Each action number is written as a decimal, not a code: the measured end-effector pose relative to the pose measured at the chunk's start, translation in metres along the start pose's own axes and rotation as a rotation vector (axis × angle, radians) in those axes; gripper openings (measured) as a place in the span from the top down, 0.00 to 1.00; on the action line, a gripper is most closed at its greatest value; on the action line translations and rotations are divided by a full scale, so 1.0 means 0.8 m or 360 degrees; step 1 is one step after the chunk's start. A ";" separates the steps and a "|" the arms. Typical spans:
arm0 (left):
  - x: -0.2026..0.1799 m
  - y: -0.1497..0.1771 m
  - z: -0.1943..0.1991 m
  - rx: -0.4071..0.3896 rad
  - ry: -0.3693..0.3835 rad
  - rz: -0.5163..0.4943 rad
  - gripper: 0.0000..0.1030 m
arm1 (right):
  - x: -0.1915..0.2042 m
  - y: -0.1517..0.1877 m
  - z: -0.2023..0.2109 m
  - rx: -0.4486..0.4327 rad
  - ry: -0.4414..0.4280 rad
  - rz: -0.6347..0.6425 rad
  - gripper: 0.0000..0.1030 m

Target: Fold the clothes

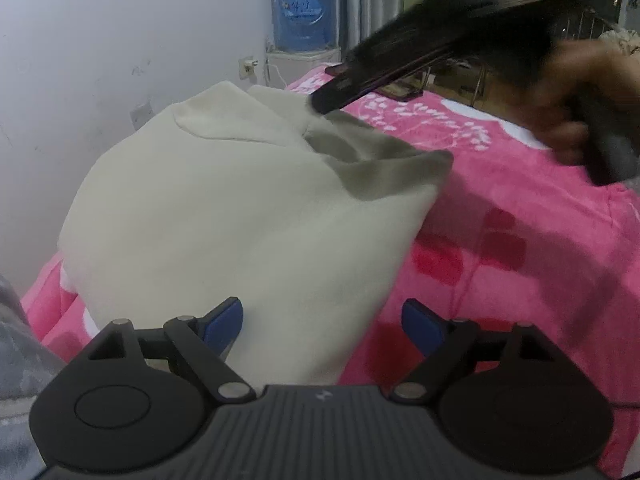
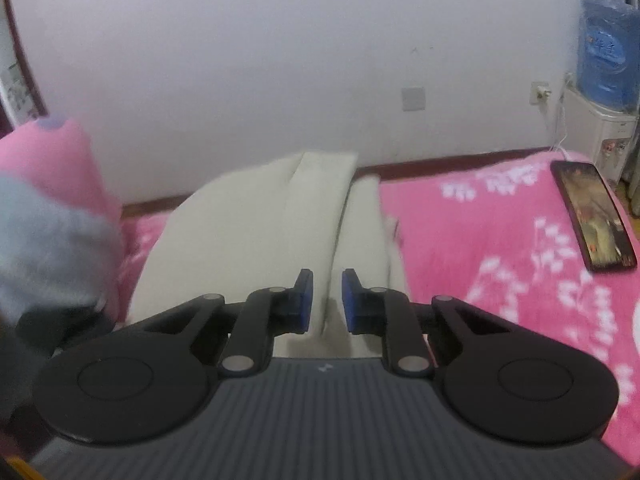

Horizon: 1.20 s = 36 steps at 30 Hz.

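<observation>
The cream garment (image 1: 224,208) lies bunched on a bed covered with a pink blanket (image 1: 500,216) patterned with white sprigs, along the edge of the bed that runs beside a pale wall (image 2: 280,60). From the right wrist camera, a dark skirting strip shows between that edge and the wall, with a wall plate (image 2: 413,98) above it and a socket (image 2: 540,92) further along. Past the far corner of the bed stands a white water dispenser (image 2: 604,136) carrying a blue bottle (image 2: 608,52), and a dark phone (image 2: 592,220) lies flat on the blanket near that corner, well apart from the garment. Most of the blanket between the garment and the phone is bare. The left gripper (image 1: 322,320) hovers low over the near end of the garment with its blue-padded fingers (image 1: 224,320) spread wide and released, nothing pressed between them. The right gripper (image 2: 327,300) is angled down at the far part of the garment, its fingers (image 2: 306,300) drawn close together around a raised fold of the cream cloth; a narrow gap still shows between the pads, and whether they bite on the fold I cannot tell. From the left wrist camera, the right gripper is a dark blur with its tip at a lifted, shadowed corner of the garment, held by a blurred hand (image 1: 576,104). A grey fuzzy sleeve (image 2: 44,248) shows at the left of the right wrist view.
</observation>
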<state>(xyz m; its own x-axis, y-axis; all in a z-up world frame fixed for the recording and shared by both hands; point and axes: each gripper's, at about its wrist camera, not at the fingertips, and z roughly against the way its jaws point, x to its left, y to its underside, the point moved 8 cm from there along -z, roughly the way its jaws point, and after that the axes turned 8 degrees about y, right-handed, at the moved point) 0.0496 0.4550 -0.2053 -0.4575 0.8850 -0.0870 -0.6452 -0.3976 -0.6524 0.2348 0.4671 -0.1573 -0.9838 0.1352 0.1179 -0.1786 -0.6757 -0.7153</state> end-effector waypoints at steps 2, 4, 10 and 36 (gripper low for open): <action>0.003 -0.001 0.002 -0.0033 0.0022 0.0030 0.15 | -0.011 0.002 -0.039 0.0092 0.0089 -0.0019 0.90; 0.006 -0.002 0.003 -0.0066 0.0044 0.0064 0.15 | -0.017 0.018 -0.073 0.0229 0.0139 -0.0012 0.91; 0.008 -0.003 -0.004 -0.0086 0.0076 0.0094 0.14 | -0.007 -0.042 -0.022 -0.0034 0.0092 -0.0032 0.92; -0.004 0.001 -0.002 -0.0095 0.0053 -0.0016 0.13 | 0.028 0.042 -0.016 0.0267 -0.0134 0.0351 0.93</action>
<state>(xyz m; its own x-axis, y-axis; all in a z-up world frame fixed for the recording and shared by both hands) 0.0515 0.4518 -0.2070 -0.4300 0.8967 -0.1045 -0.6117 -0.3745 -0.6968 0.2066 0.4569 -0.1878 -0.9959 -0.0843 0.0337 0.0466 -0.7935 -0.6067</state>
